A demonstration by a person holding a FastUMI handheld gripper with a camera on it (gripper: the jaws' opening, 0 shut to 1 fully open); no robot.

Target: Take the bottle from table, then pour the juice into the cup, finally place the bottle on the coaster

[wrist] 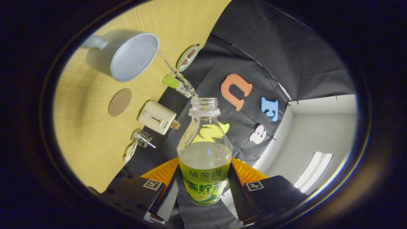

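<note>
**Gripper view: bottle tipped, juice running into the cup**

Gripper view has the gripper point(203, 187) pinching the bottle point(204, 149), one finger pressed on each side of its labelled lower body. The bottle sits between the fingers and points away from them, its open, capless neck at the far end. Pale liquid fills roughly its lower half, up to just above the label.

From the bottle mouth a thin stream of juice point(173, 71) arcs leftward and far, reaching the rim of the cup point(127, 55). This pale blue cup with a handle stands on the wooden table point(82, 127), and the whole scene appears rolled sideways, so the tabletop lies to the left of the fingers. Whether liquid has gathered inside the cup cannot be told.

Near the cup, on bare table between it and the fingers, lies a round flat brownish coaster point(120, 102), with nothing on it. Just right of the coaster sits a small cream box with a dial point(157, 117), and nearer the fingers a small metal coil-like piece point(142, 138) lies on the wood. Beside the stream, a small bottle with a green cap point(177, 85) lies by the table's edge, and farther off a round patterned disc point(188, 58) rests at that same edge.
</note>
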